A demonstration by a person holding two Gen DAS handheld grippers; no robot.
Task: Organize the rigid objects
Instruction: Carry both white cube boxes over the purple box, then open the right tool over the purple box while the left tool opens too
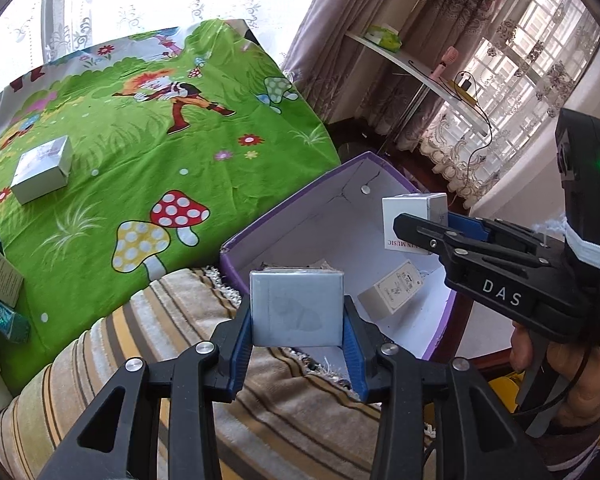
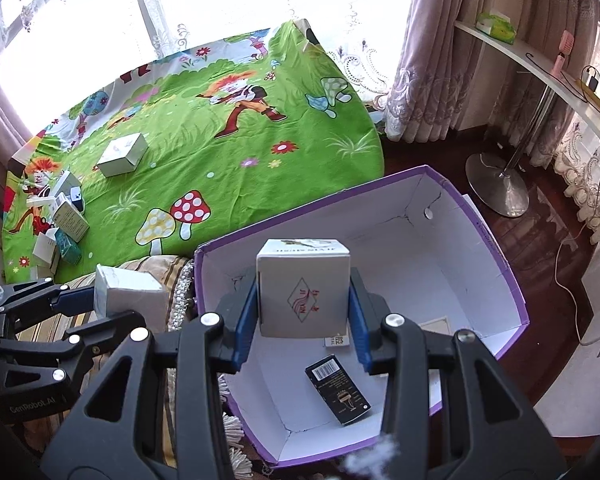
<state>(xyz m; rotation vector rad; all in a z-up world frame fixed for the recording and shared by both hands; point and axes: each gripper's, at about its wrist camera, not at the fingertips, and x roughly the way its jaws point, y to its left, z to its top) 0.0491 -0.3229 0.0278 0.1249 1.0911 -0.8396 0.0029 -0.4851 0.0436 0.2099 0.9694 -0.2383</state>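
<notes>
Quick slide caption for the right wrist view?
Right tongs hold a white carton above the purple storage box; a black carton lies inside.

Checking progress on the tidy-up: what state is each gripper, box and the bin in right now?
left gripper: shut on grey box
right gripper: shut on white box, above the bin
purple bin: open, black box lying inside
silver box: still lying on the green sheet

Bright window [image 2: 80, 20], lace curtains [image 2: 440, 60], dark wood floor [image 2: 540, 240], white shelf [image 2: 540, 68].
</notes>
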